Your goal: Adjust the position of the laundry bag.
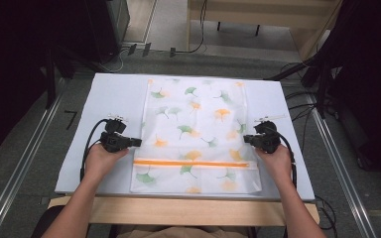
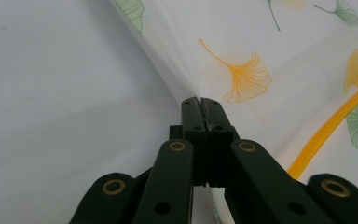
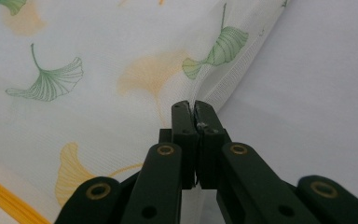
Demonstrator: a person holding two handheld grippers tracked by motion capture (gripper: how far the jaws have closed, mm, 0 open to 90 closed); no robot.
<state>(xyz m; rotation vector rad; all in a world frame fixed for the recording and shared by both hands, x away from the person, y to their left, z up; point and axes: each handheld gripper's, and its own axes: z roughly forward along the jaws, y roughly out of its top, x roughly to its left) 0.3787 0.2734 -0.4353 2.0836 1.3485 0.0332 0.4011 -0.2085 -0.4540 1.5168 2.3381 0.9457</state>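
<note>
High view puts the left gripper (image 1: 138, 142) at left of centre, clenched on the left edge of the mesh laundry bag (image 1: 196, 124), which lies flat mid-frame on the white table (image 1: 114, 94). At right, the right gripper (image 1: 247, 139) pinches the opposite edge. Both grasps look made; lifting or folding is left.

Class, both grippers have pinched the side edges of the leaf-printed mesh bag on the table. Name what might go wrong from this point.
1. The left gripper and right gripper each pinch only a thin strip of the mesh bag at its edge, so the fabric may slip out when pulled.
2. Uneven lifting could skew the bag or crease it near the orange zipper.
3. Hard sideways pulling might strain the fine mesh.
</note>
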